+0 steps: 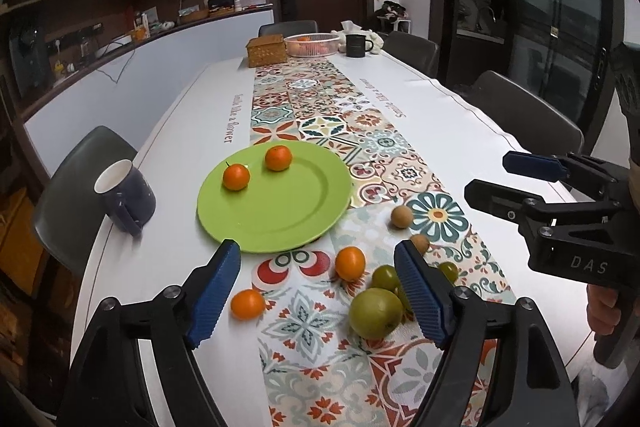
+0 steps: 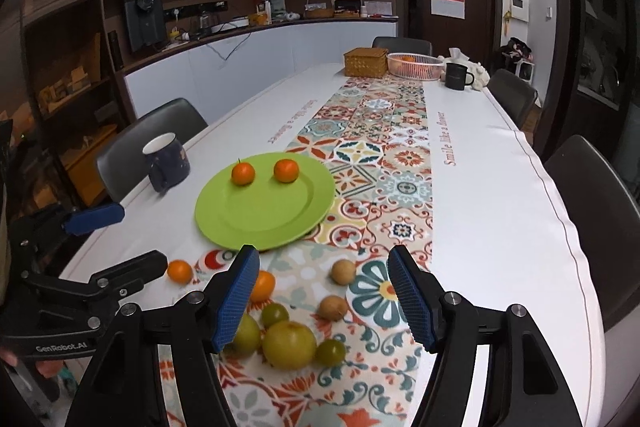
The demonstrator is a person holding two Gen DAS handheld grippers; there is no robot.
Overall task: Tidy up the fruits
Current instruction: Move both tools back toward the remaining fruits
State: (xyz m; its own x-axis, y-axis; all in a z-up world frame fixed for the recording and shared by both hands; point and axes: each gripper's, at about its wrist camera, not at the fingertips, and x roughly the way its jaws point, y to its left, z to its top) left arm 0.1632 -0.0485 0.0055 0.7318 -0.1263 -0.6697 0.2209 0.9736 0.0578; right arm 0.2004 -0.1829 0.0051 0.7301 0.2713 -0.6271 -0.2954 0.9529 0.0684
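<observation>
While upright, stems skyward: two oranges (image 1: 256, 169) on green plate (image 1: 280, 211).

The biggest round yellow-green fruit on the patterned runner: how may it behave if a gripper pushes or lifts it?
The biggest round yellow-green fruit looks smooth and glossy, so it may slip between pads. Being round on the flat patterned runner, it would probably roll and bump the small green fruit beside it.

oranges (image 2: 243, 173): 4; green fruits (image 2: 289, 345): 4; brown fruits (image 2: 343, 271): 2; plate (image 2: 256, 223): 1; mugs (image 2: 166, 163): 2
</observation>
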